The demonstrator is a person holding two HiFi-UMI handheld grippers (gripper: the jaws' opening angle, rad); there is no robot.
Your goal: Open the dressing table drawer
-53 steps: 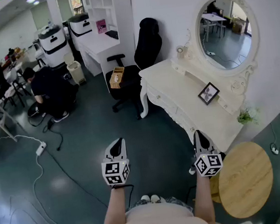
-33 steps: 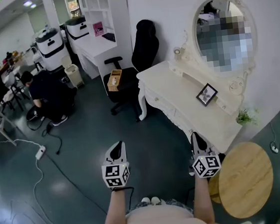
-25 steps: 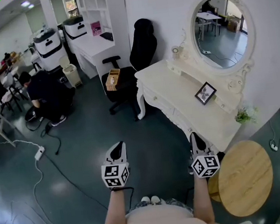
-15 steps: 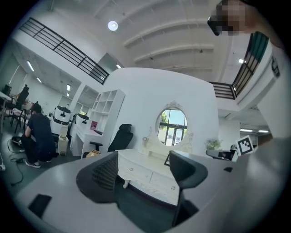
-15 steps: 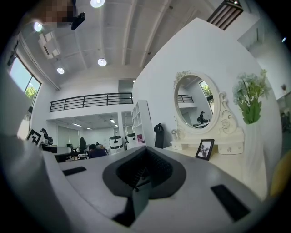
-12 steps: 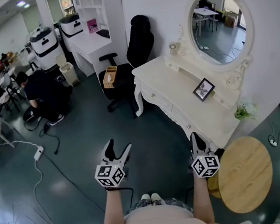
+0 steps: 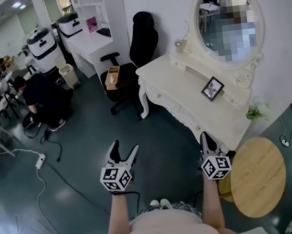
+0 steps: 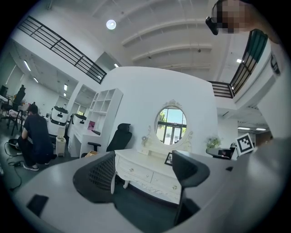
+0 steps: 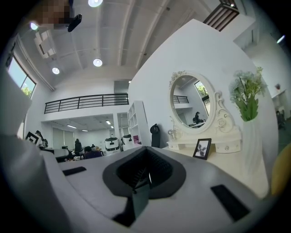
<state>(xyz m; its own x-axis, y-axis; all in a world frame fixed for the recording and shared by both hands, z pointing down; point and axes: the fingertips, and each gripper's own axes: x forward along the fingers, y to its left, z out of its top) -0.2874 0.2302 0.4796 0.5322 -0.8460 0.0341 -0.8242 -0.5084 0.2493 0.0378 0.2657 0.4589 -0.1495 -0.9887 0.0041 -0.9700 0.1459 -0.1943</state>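
The white dressing table [image 7: 184, 88] stands against the right wall, its drawer fronts [image 7: 172, 107] shut and facing the floor space. In the left gripper view the drawers [image 8: 157, 181] show ahead, between the jaws. My left gripper [image 7: 126, 146] hangs over the floor well left of the table; its jaws are opening, with nothing between them. My right gripper [image 7: 205, 136] is shut and empty, close to the table's near end. In the right gripper view the closed jaws of the right gripper [image 9: 144, 170] point along the tabletop.
An oval mirror [image 7: 228, 23], a photo frame [image 7: 212, 88] and a small plant [image 7: 254, 112] sit on the table. A black office chair [image 7: 137, 41] stands at its far end, a round wooden stool [image 7: 257, 177] at its near end. A person [image 7: 44, 96] crouches far left; cables [image 7: 37, 173] cross the floor.
The left gripper's jaws have gone from shut to spread wide. The right gripper stays shut, and both hands have hardly moved.
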